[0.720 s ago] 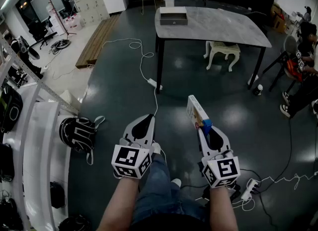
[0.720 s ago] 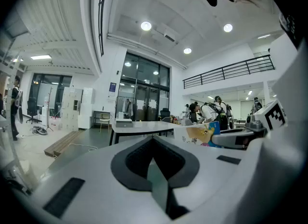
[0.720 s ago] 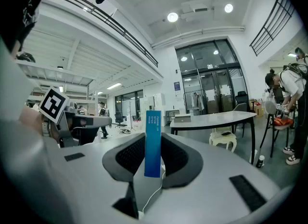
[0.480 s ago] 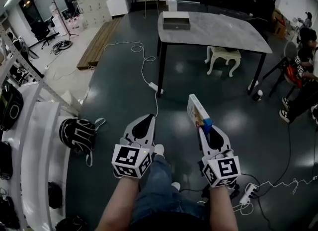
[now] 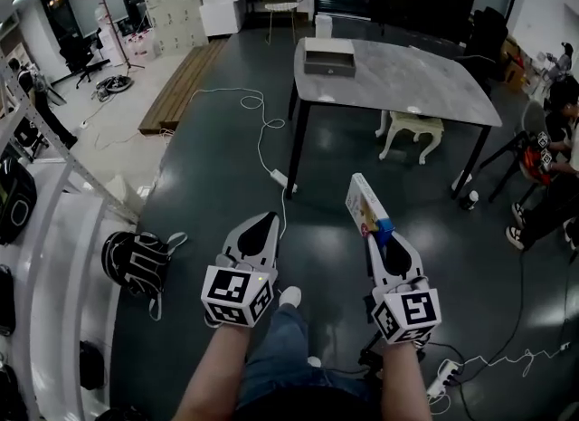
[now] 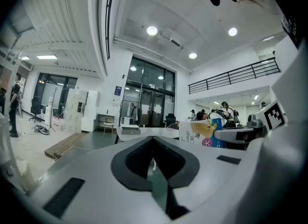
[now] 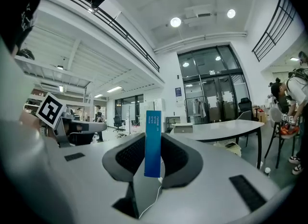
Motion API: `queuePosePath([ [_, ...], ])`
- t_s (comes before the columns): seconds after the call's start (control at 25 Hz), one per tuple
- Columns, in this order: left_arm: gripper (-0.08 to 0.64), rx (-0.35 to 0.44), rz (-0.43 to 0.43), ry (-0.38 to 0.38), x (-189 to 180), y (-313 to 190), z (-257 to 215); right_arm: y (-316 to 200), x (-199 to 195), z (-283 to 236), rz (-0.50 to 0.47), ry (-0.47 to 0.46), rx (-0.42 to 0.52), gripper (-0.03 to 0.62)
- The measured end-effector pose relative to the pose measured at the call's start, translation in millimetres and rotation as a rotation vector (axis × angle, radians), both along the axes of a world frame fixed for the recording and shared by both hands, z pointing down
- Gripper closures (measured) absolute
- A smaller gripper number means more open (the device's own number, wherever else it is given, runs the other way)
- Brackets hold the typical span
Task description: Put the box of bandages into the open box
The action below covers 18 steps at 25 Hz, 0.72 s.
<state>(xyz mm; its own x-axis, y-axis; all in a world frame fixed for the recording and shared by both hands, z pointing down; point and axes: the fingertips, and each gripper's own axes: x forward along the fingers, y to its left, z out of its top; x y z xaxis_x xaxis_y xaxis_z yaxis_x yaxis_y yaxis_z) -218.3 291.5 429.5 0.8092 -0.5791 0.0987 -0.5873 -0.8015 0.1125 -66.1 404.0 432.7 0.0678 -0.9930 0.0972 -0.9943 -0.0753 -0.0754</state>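
My right gripper [image 5: 374,232] is clamped on the box of bandages [image 5: 362,204], which stands on its narrow edge between the jaws and sticks out past the tips toward 12 o'clock. In the right gripper view, the pads press on both of its flat sides. My left gripper [image 5: 261,221] is beside it at 9 o'clock, jaws closed together with nothing between them. Both grippers are over the dark floor [image 5: 217,166], well short of the table [image 5: 407,66]. The open box [image 5: 328,55] sits on the table's far left corner, at about 12 o'clock from the bandages. A backpack [image 5: 136,261] lies on the floor at my 9 o'clock.
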Motion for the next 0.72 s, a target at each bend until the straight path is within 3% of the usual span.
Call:
queuePosePath([
  [0.24,0.548,0.044,-0.019,0.06,27,-76,-31,-72,28,-37,-0.011,0.075,0.049,0.488],
  [0.52,0.548,0.153,0.0,0.142,56,-154,-88,-142,58,-89,0.009,0.161,0.159,0.486],
  [0.72,0.548,0.212,0.023,0.187,72,-191,-119,-175,71,-118,0.042,0.175,0.218,0.486],
])
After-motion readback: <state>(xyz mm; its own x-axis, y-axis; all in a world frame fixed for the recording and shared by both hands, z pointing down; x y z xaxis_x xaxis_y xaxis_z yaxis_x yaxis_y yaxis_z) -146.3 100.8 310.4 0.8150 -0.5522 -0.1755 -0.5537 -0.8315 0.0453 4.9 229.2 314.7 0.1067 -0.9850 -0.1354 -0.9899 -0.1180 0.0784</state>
